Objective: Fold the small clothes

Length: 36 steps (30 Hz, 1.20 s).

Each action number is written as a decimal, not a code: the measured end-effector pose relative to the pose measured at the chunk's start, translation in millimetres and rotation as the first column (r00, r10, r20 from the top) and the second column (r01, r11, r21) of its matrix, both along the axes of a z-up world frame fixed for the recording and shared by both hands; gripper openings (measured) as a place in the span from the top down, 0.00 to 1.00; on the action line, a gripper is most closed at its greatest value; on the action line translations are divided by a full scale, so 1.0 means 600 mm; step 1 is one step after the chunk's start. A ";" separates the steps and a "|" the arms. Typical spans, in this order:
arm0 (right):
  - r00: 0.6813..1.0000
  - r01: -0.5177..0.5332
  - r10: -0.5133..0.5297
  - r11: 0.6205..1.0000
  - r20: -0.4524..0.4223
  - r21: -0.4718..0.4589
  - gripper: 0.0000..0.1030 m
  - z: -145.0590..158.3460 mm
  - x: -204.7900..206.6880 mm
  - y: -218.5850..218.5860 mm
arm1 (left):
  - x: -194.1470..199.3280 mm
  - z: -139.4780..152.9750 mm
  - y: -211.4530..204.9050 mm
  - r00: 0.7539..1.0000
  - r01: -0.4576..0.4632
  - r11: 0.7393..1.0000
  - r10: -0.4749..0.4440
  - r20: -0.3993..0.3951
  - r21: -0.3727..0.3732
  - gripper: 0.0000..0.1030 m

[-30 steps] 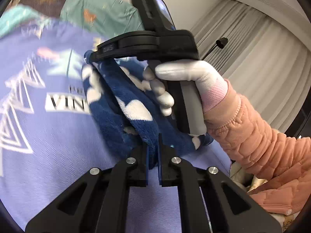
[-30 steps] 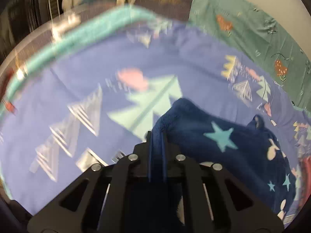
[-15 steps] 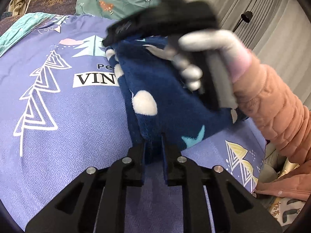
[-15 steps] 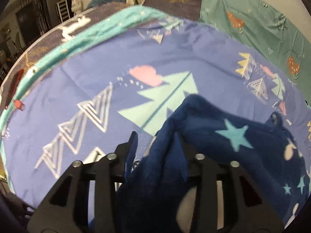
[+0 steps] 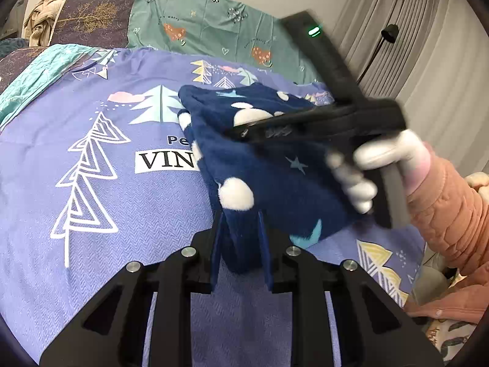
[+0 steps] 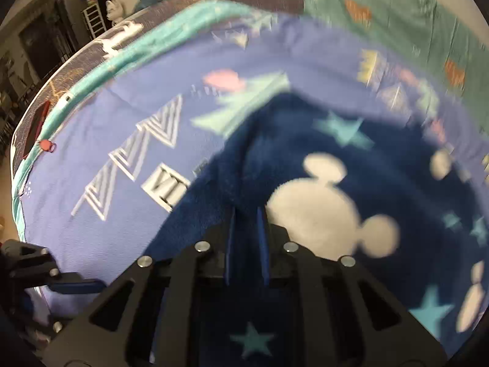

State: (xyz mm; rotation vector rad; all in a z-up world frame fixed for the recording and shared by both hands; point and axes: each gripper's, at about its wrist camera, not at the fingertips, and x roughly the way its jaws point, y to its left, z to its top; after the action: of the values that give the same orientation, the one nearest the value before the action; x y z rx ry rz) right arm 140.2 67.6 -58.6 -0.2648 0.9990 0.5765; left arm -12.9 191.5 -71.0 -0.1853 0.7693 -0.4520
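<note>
A small navy fleece garment [image 5: 262, 159] with white mouse heads and teal stars lies on the purple bedspread [image 5: 91, 202]. My left gripper [image 5: 240, 238] stands open, its jaws apart with a fold of the garment loose between them. My right gripper [image 6: 246, 241] is also open a little, with navy fleece [image 6: 305, 183] between and under its jaws. In the left wrist view the right gripper's black body [image 5: 321, 122] and gloved hand [image 5: 376, 165] hover over the garment's right half.
Green and dark patterned pillows [image 5: 214, 27] line the head of the bed. A teal blanket edge [image 6: 122, 58] borders the far side. Grey curtains [image 5: 428, 46] hang on the right. The person's orange sleeve [image 5: 443, 211] is at the right.
Both grippers were shut on the garment a second ago and have opened. The garment has come down onto the bedspread, and the right gripper has swung over it to the right.
</note>
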 end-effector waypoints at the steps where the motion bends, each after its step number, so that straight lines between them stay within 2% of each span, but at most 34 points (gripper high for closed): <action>1: 1.000 0.006 -0.006 1.000 0.013 0.011 0.85 -0.007 0.004 0.002 | 0.004 -0.006 -0.002 1.000 -0.003 1.000 0.003 -0.015 0.009 0.78; 3: 0.999 -0.001 0.001 1.000 0.040 -0.007 0.85 -0.009 -0.001 0.011 | 0.013 -0.026 -0.009 0.998 -0.011 0.999 0.013 -0.058 0.033 0.77; 4: 0.999 -0.003 0.005 1.000 0.053 -0.021 0.84 -0.009 -0.003 0.015 | 0.015 -0.033 -0.009 0.997 -0.018 0.999 0.021 -0.068 0.040 0.73; 8: 0.993 -0.025 0.029 0.999 0.114 -0.038 0.84 -0.017 -0.017 0.018 | 0.014 -0.036 -0.004 0.997 -0.032 0.999 0.034 -0.075 0.033 0.68; 14: 0.996 -0.027 0.025 0.999 0.083 0.019 0.84 -0.008 -0.010 -0.001 | 0.006 -0.031 -0.009 0.997 -0.034 0.997 0.038 -0.067 0.064 0.67; 16: 0.998 -0.024 0.021 0.998 0.061 0.053 0.84 0.006 -0.010 -0.013 | 0.000 -0.018 -0.007 0.998 -0.043 0.996 0.046 -0.041 0.074 0.67; 18: 0.998 0.001 -0.006 0.995 0.056 0.097 0.84 0.029 -0.010 -0.034 | -0.010 0.006 -0.003 0.998 -0.055 0.996 0.054 0.018 0.065 0.67; 20: 0.995 0.031 -0.043 0.990 0.092 0.135 0.84 0.059 -0.013 -0.060 | -0.016 0.036 0.000 0.995 -0.046 0.998 0.043 0.094 0.036 0.68; 22: 0.989 0.057 -0.076 0.987 0.125 0.150 0.81 0.079 -0.015 -0.082 | -0.011 0.049 -0.005 0.992 -0.030 0.999 0.026 0.124 0.033 0.68; 23: 0.985 0.086 -0.107 0.985 0.135 0.149 0.81 0.085 -0.012 -0.097 | -0.001 0.049 -0.014 0.993 -0.018 0.999 0.013 0.121 0.040 0.68; 25: 0.980 0.143 -0.160 0.980 0.116 0.139 0.69 0.075 -0.001 -0.116 | 0.018 0.035 -0.028 0.996 -0.003 0.999 -0.002 0.086 0.048 0.68; 27: 0.971 0.235 -0.238 0.967 0.013 0.092 0.67 0.026 0.024 -0.142 | 0.045 -0.003 -0.041 1.000 0.005 0.998 -0.004 -0.009 0.066 0.68; 28: 0.969 0.249 -0.248 0.965 -0.017 0.082 0.67 0.006 0.031 -0.147 | 0.052 -0.020 -0.046 0.999 -0.003 0.996 0.006 -0.035 0.085 0.66; 29: 0.970 0.241 -0.241 0.964 -0.011 0.113 0.66 -0.017 0.033 -0.155 | 0.055 -0.032 -0.047 0.999 -0.008 0.996 0.011 -0.033 0.087 0.63; 31: 0.974 0.209 -0.218 0.970 0.060 0.123 0.66 -0.022 0.022 -0.154 | 0.055 -0.032 -0.039 0.999 -0.018 0.997 0.021 -0.041 0.069 0.57; 33: 0.971 0.211 -0.219 0.974 0.096 0.088 0.66 -0.010 0.012 -0.144 | 0.058 -0.036 -0.032 0.997 -0.035 0.997 0.040 -0.062 0.069 0.50; 36: 0.966 0.227 -0.237 0.969 0.106 0.094 0.62 0.017 -0.008 -0.152 | 0.056 -0.037 -0.029 0.997 -0.042 0.997 0.046 -0.067 0.064 0.49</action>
State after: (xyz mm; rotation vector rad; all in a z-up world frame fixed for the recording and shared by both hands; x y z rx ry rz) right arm 135.1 -23.7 -48.5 -0.1049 0.8767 0.3823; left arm 20.8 173.9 -92.9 -0.1594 0.8439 -0.3810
